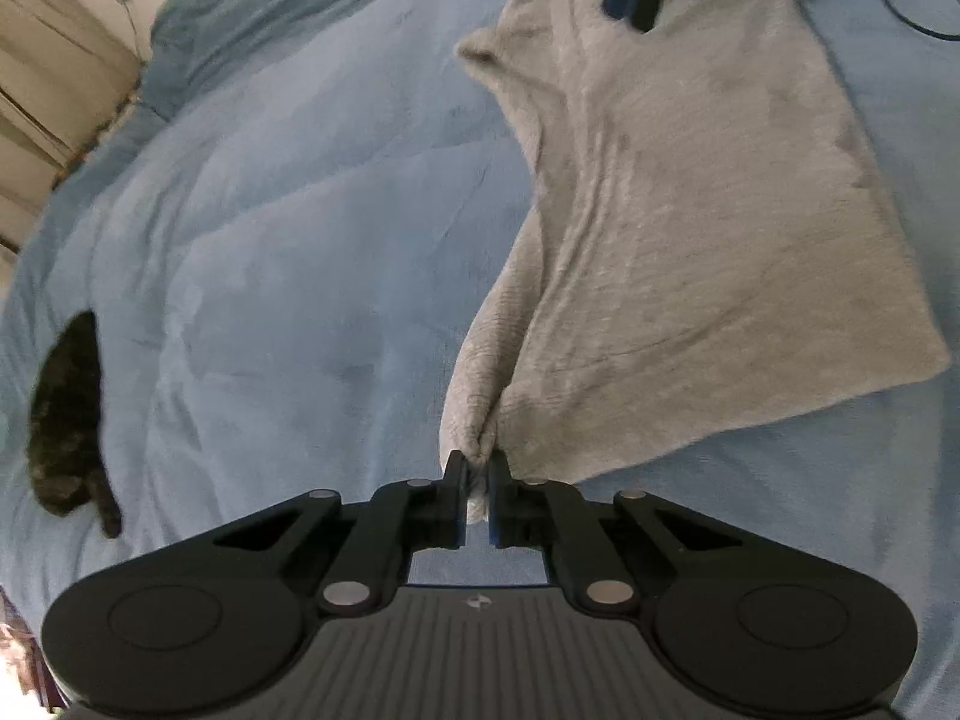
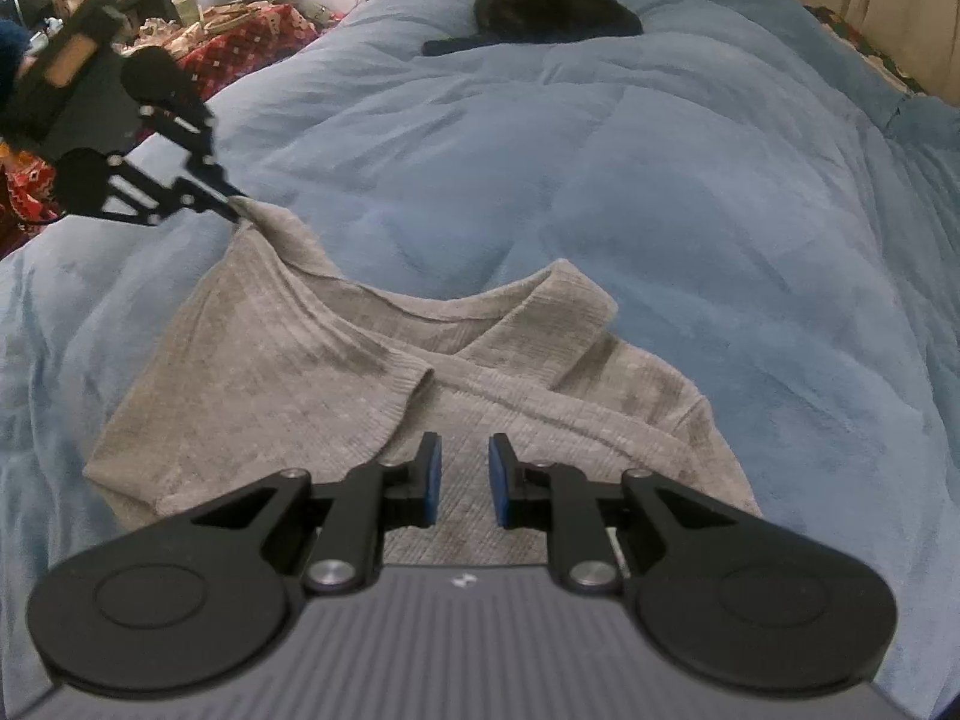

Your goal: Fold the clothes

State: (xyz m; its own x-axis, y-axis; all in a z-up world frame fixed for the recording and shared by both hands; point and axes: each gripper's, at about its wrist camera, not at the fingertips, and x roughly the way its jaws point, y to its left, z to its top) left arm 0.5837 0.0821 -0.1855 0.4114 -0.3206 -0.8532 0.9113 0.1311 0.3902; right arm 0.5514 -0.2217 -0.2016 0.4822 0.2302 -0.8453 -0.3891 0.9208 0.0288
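Note:
A grey knit garment (image 1: pixel 690 210) lies spread on the blue comforter (image 1: pixel 270 240), with its sleeves folded across its body (image 2: pixel 288 372). My left gripper (image 1: pixel 477 468) is shut on a bunched corner of the garment and lifts it slightly; from the right wrist view it shows at the garment's far left corner (image 2: pixel 237 207). My right gripper (image 2: pixel 465 468) hovers over the garment's near edge with a gap between its blue pads and nothing pinched. In the left wrist view it appears at the top (image 1: pixel 645 6).
A black cat (image 2: pixel 552 12) lies curled on the comforter beyond the garment, and shows at the left in the left wrist view (image 1: pixel 66 420). Cluttered furniture and red patterned cloth (image 2: pixel 228 36) stand past the bed's left edge. A dark cable (image 1: pixel 900 6) crosses the bed's top right.

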